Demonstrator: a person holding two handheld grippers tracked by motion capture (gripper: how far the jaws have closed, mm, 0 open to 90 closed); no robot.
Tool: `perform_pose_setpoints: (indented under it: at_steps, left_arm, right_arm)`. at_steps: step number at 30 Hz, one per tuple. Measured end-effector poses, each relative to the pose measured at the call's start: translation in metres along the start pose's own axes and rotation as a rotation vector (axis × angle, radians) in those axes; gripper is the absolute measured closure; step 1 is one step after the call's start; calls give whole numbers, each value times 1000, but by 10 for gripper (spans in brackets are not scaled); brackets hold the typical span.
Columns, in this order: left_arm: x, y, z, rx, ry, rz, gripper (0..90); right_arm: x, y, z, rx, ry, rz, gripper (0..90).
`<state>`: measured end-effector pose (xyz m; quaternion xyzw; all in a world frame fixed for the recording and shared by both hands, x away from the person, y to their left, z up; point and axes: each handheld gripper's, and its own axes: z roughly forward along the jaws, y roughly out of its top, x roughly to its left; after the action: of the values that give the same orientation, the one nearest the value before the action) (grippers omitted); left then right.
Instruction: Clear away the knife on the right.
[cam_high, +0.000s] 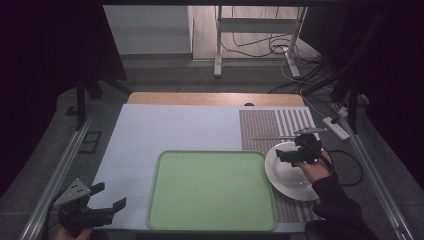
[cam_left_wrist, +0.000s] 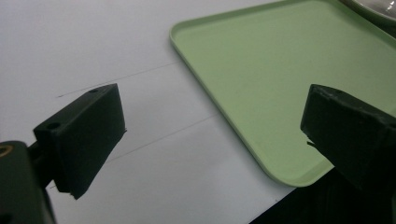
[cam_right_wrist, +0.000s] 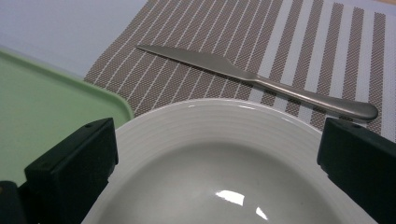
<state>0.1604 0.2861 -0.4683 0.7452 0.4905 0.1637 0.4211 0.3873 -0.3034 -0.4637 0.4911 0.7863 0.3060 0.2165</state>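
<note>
Plate: a white plate (cam_high: 290, 172) with a ribbed rim lies on the striped placemat (cam_high: 265, 127) at the right side of the tabletop (cam_high: 170, 130), its left edge just beside the green tray's right edge. In the right gripper view the plate (cam_right_wrist: 219, 154) is bare, with a glint of light in its well.
Right hand-held gripper: the right hand-held gripper (cam_high: 300, 152) hangs over the far part of the plate, held in a hand that comes in from the lower right. In the right gripper view its black jaws stand spread wide, one at each side of the plate's rim, with nothing between them; whether they touch the plate cannot be told.
Knife: a metal knife (cam_right_wrist: 261, 84) lies flat on the placemat just beyond the plate, apart from it, blade toward the tray side and handle toward the right. In the high view the knife (cam_high: 270, 137) shows as a thin pale line past the plate.
Tray: a pale green tray (cam_high: 212, 190) with a low raised rim lies near the front middle of the tabletop.
Left hand-held gripper: the left hand-held gripper (cam_high: 102, 197) is at the front left corner, well apart from the plate. Its jaws are spread, holding nothing; in the left gripper view they frame the tray's (cam_left_wrist: 280, 79) near corner and the pale surface beside it.
</note>
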Motion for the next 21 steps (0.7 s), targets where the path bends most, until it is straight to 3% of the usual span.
perform_pose_setpoints:
  at_steps: [21]
  left_arm:
    - [0,0,0,-1,-1,1,63]
  right_arm:
    - [-32,21,29,42,-46,48,0]
